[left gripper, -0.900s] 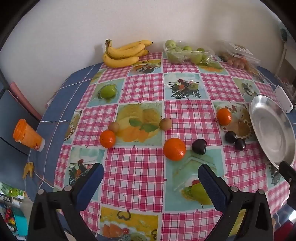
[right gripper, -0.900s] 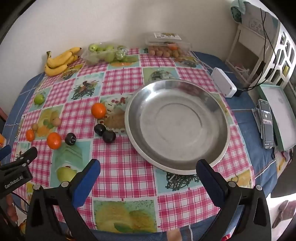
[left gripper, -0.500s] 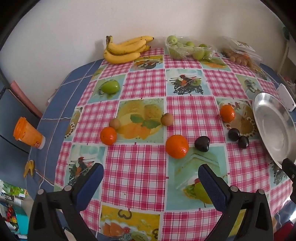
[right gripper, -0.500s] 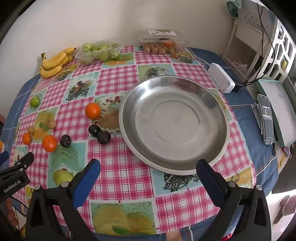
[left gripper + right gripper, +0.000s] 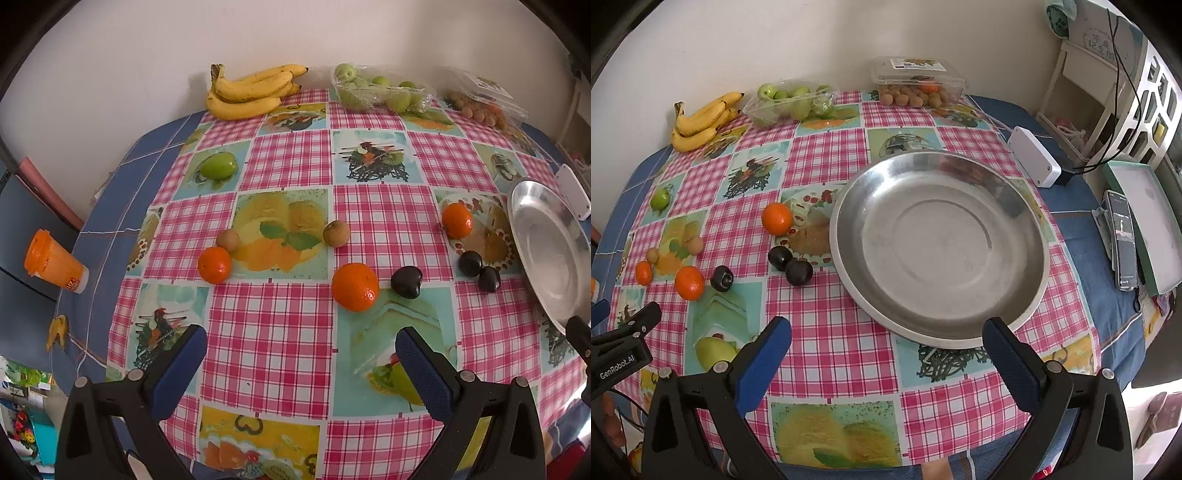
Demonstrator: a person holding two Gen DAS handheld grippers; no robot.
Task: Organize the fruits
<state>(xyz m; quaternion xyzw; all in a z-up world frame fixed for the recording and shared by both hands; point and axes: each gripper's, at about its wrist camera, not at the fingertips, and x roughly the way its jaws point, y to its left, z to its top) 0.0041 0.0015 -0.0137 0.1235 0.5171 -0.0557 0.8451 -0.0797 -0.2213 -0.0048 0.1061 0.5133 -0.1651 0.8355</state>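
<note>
Loose fruit lies on the checked tablecloth: a big orange (image 5: 355,287), a small orange (image 5: 214,264), a third orange (image 5: 457,220), a dark plum (image 5: 406,282), two more plums (image 5: 470,262), two small brown fruits (image 5: 336,233) and a green fruit (image 5: 218,165). An empty steel dish (image 5: 938,243) sits at the right. My left gripper (image 5: 301,349) is open and empty, hovering just short of the big orange. My right gripper (image 5: 886,343) is open and empty over the dish's near rim.
Bananas (image 5: 251,92), a tray of green fruit (image 5: 380,92) and a clear box of small brown fruit (image 5: 916,83) line the far wall. An orange cup (image 5: 53,264) stands off the table's left. A white box (image 5: 1034,157) and a phone (image 5: 1123,240) lie right of the dish.
Both grippers have shifted a little; the fruit and the dish sit slightly lower and nearer in the views. Nothing on the table has moved.
</note>
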